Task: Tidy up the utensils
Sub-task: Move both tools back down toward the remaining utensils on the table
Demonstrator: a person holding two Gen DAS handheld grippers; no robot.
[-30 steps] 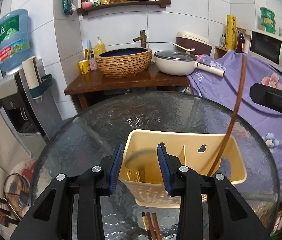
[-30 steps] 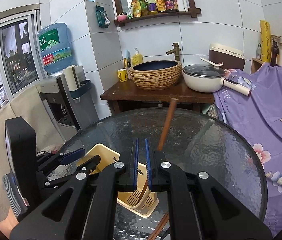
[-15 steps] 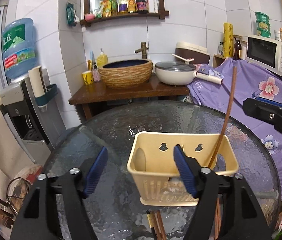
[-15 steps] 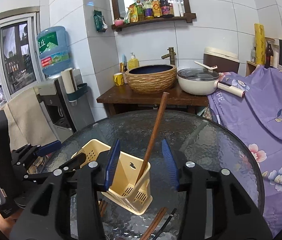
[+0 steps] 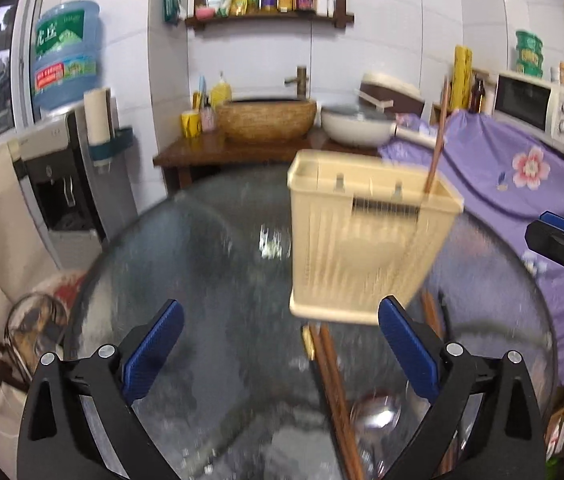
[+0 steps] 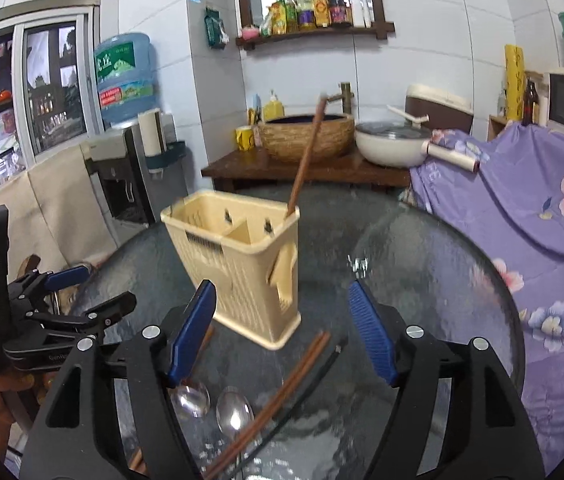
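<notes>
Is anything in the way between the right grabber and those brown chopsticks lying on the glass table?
Nothing visible blocks it. The brown chopsticks lie bare on the glass table, just ahead of the right gripper, whose empty jaws are opening. The yellow basket stands behind them, not between.

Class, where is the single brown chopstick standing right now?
In the right wrist view, the chopstick leans in the right compartment of the cream basket on the glass table.

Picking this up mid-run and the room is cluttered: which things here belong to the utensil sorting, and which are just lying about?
Part of the job:
- holder on the glass table
- chopstick standing in it
- loose chopsticks
- spoons
- left gripper and right gripper, both opening, nothing between the jaws

Just lying about:
- pan
- basin
- water bottle
- microwave
</notes>
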